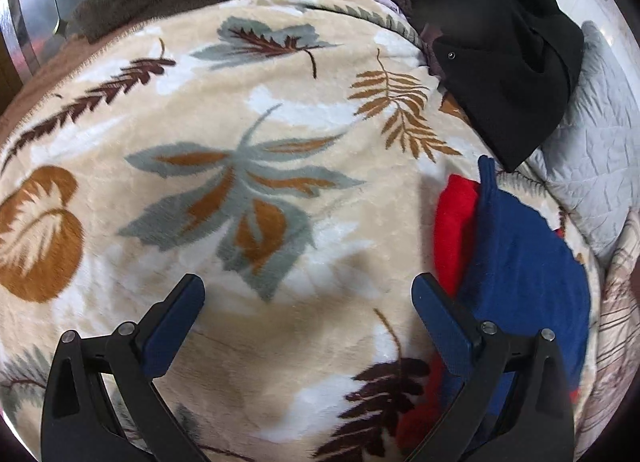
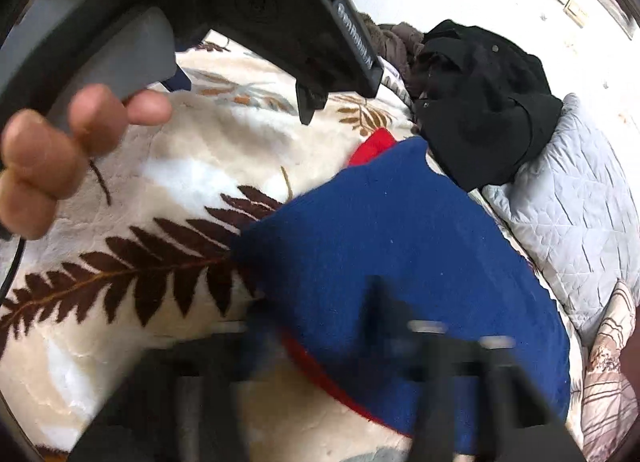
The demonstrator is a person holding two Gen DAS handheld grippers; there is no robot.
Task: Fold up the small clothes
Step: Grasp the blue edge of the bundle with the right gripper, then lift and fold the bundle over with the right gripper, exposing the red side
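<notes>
The blue garment [image 2: 400, 262] is lying flat on the leaf-patterned blanket [image 1: 280, 102], with a red garment [image 1: 454, 230] showing beneath it along its edges. A black garment [image 1: 500, 62] is resting just beyond the pair, against a grey quilted pillow [image 2: 568, 198].

The left gripper [image 1: 308, 302] is hovering over bare blanket just beside the red edge, with its jaws spread wide and nothing between them. The right gripper [image 2: 360, 342] is sitting over the blue garment; it is motion-blurred, so its grip cannot be determined. In the right wrist view, a hand [image 2: 60, 154] is holding the left tool.
</notes>
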